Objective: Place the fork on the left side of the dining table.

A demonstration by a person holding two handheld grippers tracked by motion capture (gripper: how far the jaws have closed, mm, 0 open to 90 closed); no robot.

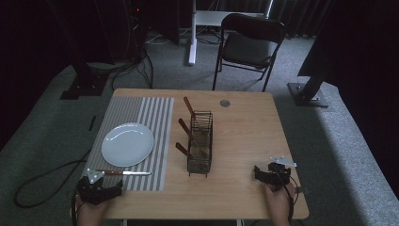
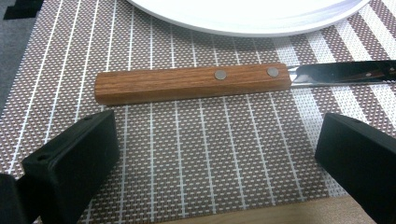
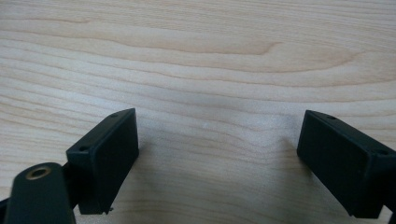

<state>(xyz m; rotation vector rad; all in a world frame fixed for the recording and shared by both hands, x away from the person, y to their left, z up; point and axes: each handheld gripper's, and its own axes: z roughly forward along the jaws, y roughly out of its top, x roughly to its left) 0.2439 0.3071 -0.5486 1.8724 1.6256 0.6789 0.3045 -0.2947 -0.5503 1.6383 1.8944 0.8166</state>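
A pale wooden bench (image 1: 244, 136) carries a striped mat (image 1: 155, 117) over its left part and a wire rack (image 1: 200, 141) upright near the middle. A small round disc (image 1: 225, 103) sits near the far edge. On the mat, plate (image 1: 127, 144) and knife (image 1: 123, 173), just apart.

Knife (image 2: 243, 79): wooden handle, two rivets, steel blade. Lies flat on the striped placemat (image 2: 196, 154), just beside the white plate (image 2: 243, 16).
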